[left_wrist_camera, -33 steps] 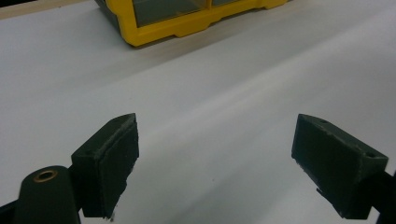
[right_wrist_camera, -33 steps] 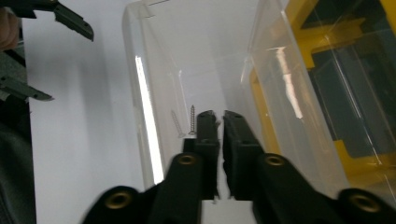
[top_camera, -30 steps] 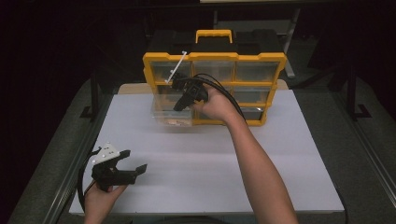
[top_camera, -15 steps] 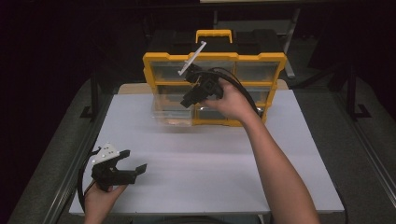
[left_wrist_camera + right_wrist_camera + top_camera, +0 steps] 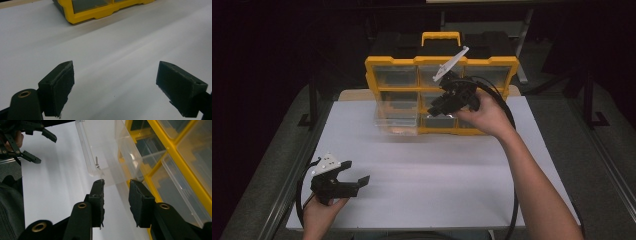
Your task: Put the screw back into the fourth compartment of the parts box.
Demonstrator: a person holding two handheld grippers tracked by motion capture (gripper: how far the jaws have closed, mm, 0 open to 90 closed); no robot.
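Observation:
A yellow organiser (image 5: 442, 62) with clear drawers stands at the back of the white mat (image 5: 437, 175). One clear drawer (image 5: 398, 122) is pulled out at its lower left; in the right gripper view this drawer (image 5: 100, 150) holds a small screw (image 5: 98, 166). My right gripper (image 5: 439, 107) hovers in front of the organiser's middle column, to the right of the pulled drawer. Its jaws have just been opening, and the right gripper (image 5: 116, 187) has nothing between them. My left gripper (image 5: 354, 172) rests open near the mat's front left, and its gap (image 5: 115, 85) is empty.
The organiser's yellow base (image 5: 82, 16) lies far ahead of the left jaws. A black cable (image 5: 514, 200) trails from the right gripper along the forearm. Dark grey table rails (image 5: 277, 190) border the mat. The left gripper (image 5: 46, 148) appears at the right gripper view's upper left.
My right hand has pulled away from the drawer, moving right and slightly up, and its jaws have spread apart. The drawer stays pulled out. The left hand has not moved.

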